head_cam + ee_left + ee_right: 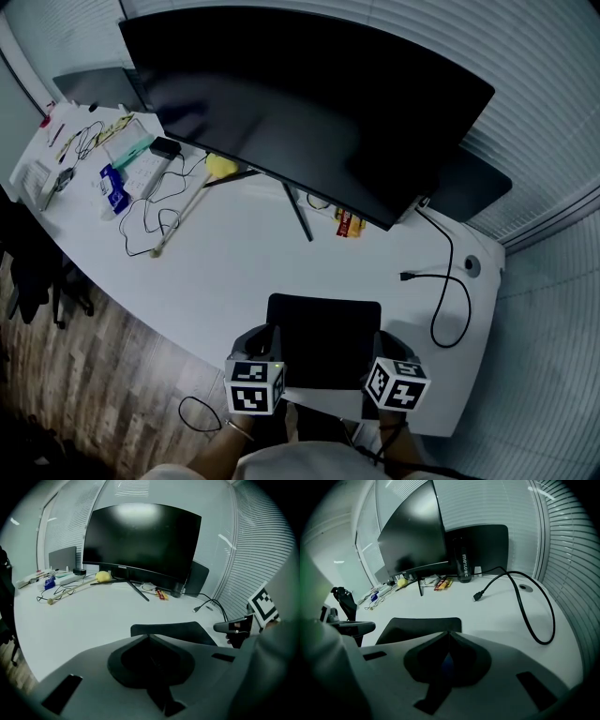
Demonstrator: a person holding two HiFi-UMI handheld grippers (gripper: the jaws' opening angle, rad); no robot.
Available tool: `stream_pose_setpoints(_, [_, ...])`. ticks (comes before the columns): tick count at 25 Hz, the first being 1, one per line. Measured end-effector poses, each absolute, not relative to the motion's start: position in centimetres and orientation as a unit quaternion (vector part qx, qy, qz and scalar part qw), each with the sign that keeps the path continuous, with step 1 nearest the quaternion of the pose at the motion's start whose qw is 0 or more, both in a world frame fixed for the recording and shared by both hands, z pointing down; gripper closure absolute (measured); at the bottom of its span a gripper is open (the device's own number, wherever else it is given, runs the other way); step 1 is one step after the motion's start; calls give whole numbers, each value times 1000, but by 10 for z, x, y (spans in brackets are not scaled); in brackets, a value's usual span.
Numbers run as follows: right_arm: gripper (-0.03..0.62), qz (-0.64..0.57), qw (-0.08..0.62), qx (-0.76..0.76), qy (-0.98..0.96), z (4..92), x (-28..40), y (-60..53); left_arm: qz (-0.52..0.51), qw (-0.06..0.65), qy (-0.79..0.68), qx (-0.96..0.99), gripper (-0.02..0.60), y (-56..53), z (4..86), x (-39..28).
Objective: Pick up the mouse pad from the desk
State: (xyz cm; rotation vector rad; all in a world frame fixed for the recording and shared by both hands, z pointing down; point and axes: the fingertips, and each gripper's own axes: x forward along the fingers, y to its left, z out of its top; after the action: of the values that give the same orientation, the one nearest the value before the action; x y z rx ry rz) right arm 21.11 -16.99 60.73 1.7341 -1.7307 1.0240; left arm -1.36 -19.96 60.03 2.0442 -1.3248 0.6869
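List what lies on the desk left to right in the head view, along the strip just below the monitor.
blue box → yellow object → stand leg → snack packet → cable plug → grommet

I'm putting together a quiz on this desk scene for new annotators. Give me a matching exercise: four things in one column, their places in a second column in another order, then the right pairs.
1 mouse pad
2 monitor
3 loose black cable
4 yellow object

A under the monitor's left part
B flat at the near edge of the desk
C right part of the desk, plug end free
D back of the desk, screen dark

Pairs: 1-B; 2-D; 3-C; 4-A
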Motion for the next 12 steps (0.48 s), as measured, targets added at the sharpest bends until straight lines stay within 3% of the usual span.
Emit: stream_pose_setpoints(12, [556,384,243,621,-638,615,211,-172,260,310,-502,764,553,-200,606,-13])
